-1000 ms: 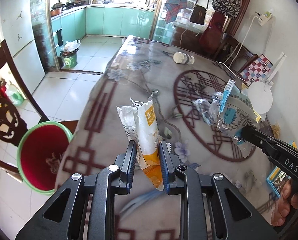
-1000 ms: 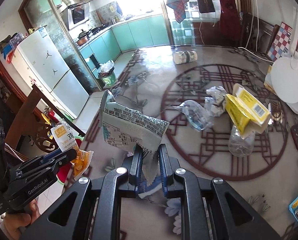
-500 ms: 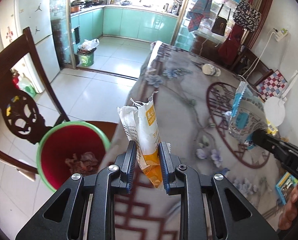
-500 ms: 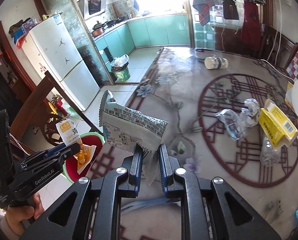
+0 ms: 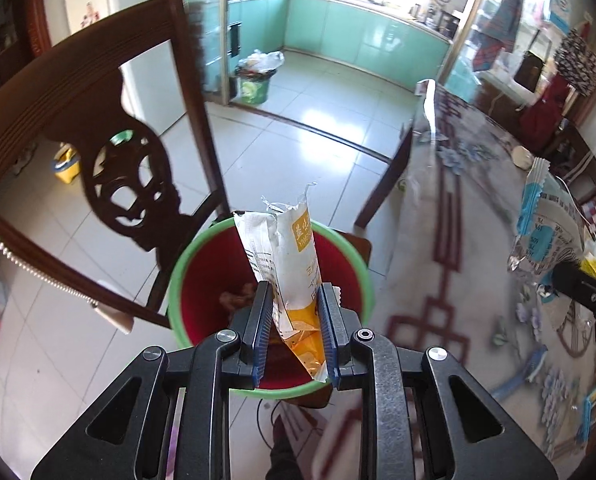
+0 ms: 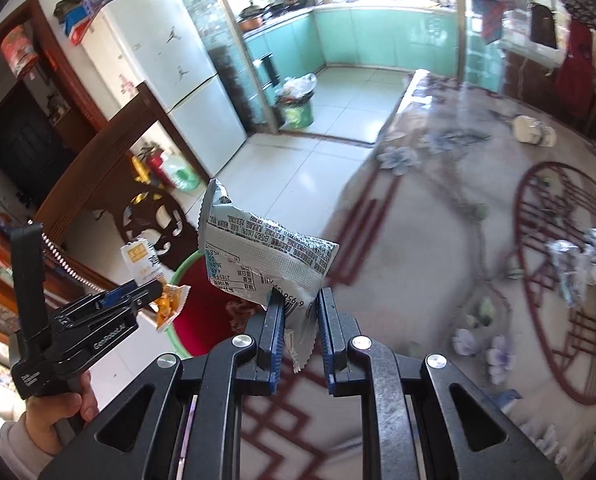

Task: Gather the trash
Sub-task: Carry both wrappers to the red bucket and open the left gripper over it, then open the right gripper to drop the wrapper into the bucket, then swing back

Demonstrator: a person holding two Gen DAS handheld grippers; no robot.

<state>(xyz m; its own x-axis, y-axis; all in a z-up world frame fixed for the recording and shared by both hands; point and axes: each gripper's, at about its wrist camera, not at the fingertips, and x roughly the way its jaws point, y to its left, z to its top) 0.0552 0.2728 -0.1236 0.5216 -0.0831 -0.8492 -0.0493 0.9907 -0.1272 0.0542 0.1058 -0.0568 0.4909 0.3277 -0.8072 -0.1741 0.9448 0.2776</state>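
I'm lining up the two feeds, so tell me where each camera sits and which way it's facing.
Left wrist: on the left gripper, angled down at the red bin; its jaws pinch an orange wrapper.
Right wrist: on the right gripper, angled down over the table; jaws pinch a grey wrapper; a hand shows.
Shared: bin, chair, both wrappers, and each shows the other gripper.

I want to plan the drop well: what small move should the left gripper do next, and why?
Probably open the left gripper now: it is shut on the orange wrapper, which hangs over the red bucket, so the wrapper should fall inside.
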